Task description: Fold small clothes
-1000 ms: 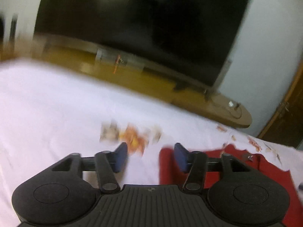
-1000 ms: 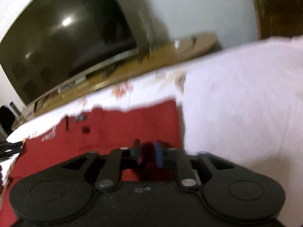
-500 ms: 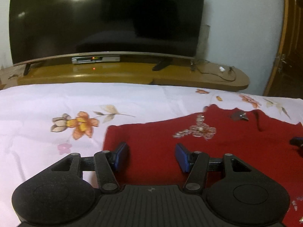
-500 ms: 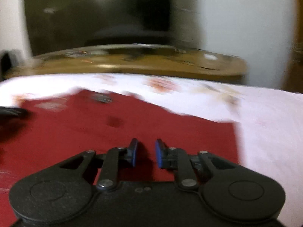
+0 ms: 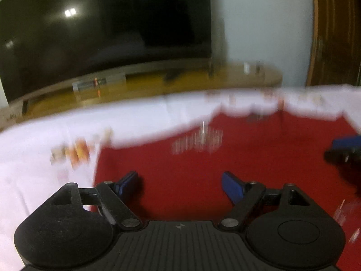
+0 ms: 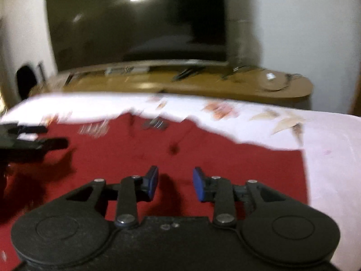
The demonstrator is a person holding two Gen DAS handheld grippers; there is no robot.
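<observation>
A small red garment (image 5: 203, 171) with a beaded flower trim lies flat on the white flowered sheet (image 5: 45, 140). My left gripper (image 5: 181, 180) hovers over the garment's left part; its jaws are opening, wide apart, with nothing pressed between the blue pads. My right gripper (image 6: 174, 184) is over the garment (image 6: 135, 158) near its right edge; its jaws are opening too, with only flat cloth beneath the gap. The right gripper's blue tip (image 5: 345, 144) shows at the right edge of the left wrist view. The left gripper's black fingers (image 6: 33, 140) show at the left of the right wrist view.
A large dark television (image 5: 101, 33) stands on a long wooden stand (image 6: 203, 85) past the far edge of the bed. A wooden door (image 5: 336, 31) is at the far right. White sheet (image 6: 334, 158) lies bare to the right of the garment.
Both grippers have swung round and moved over the red garment. The left jaws have widened. The right jaws narrowed, then spread apart again.
</observation>
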